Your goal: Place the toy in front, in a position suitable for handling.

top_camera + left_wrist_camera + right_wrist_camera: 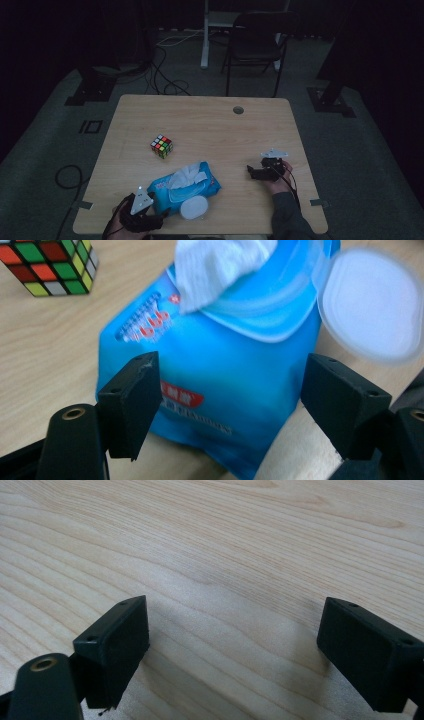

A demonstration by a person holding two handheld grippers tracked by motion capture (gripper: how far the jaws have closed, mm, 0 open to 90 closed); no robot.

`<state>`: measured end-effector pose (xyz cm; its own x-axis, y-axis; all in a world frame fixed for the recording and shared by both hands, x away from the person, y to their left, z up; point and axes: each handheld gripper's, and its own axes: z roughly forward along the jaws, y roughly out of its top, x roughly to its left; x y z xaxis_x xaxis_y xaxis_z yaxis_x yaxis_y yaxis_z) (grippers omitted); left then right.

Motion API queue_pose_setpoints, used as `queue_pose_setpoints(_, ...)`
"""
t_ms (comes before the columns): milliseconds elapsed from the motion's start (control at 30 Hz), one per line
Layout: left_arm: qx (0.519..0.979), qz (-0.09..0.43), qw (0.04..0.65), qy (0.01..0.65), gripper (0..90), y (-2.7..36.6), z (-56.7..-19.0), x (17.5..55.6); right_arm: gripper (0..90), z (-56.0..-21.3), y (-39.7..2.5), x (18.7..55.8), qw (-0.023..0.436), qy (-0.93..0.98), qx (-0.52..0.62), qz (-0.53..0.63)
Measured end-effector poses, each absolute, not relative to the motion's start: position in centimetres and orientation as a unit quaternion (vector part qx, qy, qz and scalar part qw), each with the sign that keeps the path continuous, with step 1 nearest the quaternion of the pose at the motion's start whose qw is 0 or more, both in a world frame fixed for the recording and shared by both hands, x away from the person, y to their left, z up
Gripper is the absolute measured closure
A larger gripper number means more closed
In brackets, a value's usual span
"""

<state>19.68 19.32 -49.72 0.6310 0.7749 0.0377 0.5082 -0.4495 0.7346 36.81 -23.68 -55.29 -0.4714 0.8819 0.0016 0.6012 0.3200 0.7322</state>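
A blue pack of wet wipes (186, 190) lies near the table's front edge, its round white lid (193, 208) flipped open and a white wipe (188, 174) sticking up from the opening. My left gripper (159, 217) is open at the pack's near left end. In the left gripper view the pack (225, 375) sits between the wide-spread jaws of that gripper (230, 371), and both fingers stand close to its sides. My right gripper (251, 172) is open and low over bare wood to the right of the pack, with nothing between the jaws of the gripper (232, 611).
A colourful puzzle cube (161, 146) sits left of centre on the wooden table (215, 125), also at the cube (47, 265) beyond the pack. A cable hole (238, 109) lies near the far edge. A black chair (255, 40) stands behind the table.
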Motion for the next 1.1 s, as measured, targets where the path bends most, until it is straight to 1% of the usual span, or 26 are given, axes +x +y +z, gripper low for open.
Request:
queue_pose_setpoints(100, 0.842, 0.191, 0.327, 0.385, 25.3, 19.2, -50.3, 19.6, 13.1, -55.3, -23.7, 36.8, 0.205, 0.786, 0.472, 0.343)
queue_pose_setpoints(167, 0.844, 0.185, 0.326, 0.384, 26.2, 19.4, -50.6, 19.6, 13.1, -55.3, -23.7, 36.8, 0.205, 0.786, 0.472, 0.343)
queue_pose_setpoints(200, 0.848, 0.174, 0.329, 0.378, 29.0, 19.5, -50.6, 19.5, 13.1, -55.3, -23.7, 36.8, 0.205, 0.786, 0.471, 0.343)
queue_pose_setpoints(267, 0.851, 0.162, 0.337, 0.368, 41.6, 19.6, -50.6, 19.4, 13.1, -55.3, -23.7, 36.8, 0.205, 0.786, 0.472, 0.343)
queue_pose_setpoints(400, 0.854, 0.168, 0.331, 0.365, 51.5, 20.0, -50.6, 19.4, 13.1, -55.3, -23.7, 36.8, 0.205, 0.786, 0.472, 0.343)
queue_pose_setpoints(567, 0.847, 0.196, 0.303, 0.391, 64.0, 21.0, -51.0, 19.7, 13.1, -55.3, -23.7, 36.8, 0.205, 0.786, 0.472, 0.343)
queue_pose_setpoints(667, 0.841, 0.213, 0.276, 0.414, 74.3, 21.5, -51.5, 20.3, 13.1, -55.3, -23.7, 36.8, 0.205, 0.786, 0.472, 0.343)
queue_pose_setpoints(733, 0.837, 0.21, 0.281, 0.42, 77.6, 21.7, -51.8, 20.6, 13.1, -55.3, -23.7, 36.8, 0.205, 0.786, 0.472, 0.343)
queue_pose_setpoints(867, 0.837, 0.216, 0.279, 0.418, 77.8, 21.2, -52.1, 21.0, 13.0, -55.3, -23.7, 36.8, 0.205, 0.786, 0.472, 0.343)
queue_pose_setpoints(900, 0.836, 0.222, 0.276, 0.418, 79.0, 21.1, -52.1, 21.1, 13.0, -55.3, -23.7, 36.8, 0.205, 0.786, 0.472, 0.343)
queue_pose_setpoints(1000, 0.826, 0.239, 0.275, 0.43, 86.2, 21.3, -52.1, 21.4, 13.0, -55.3, -23.7, 36.8, 0.204, 0.786, 0.472, 0.343)
queue_pose_setpoints(1100, 0.819, 0.247, 0.274, 0.439, 89.0, 21.4, -52.2, 21.7, 13.0, -55.3, -23.7, 36.8, 0.204, 0.787, 0.471, 0.343)
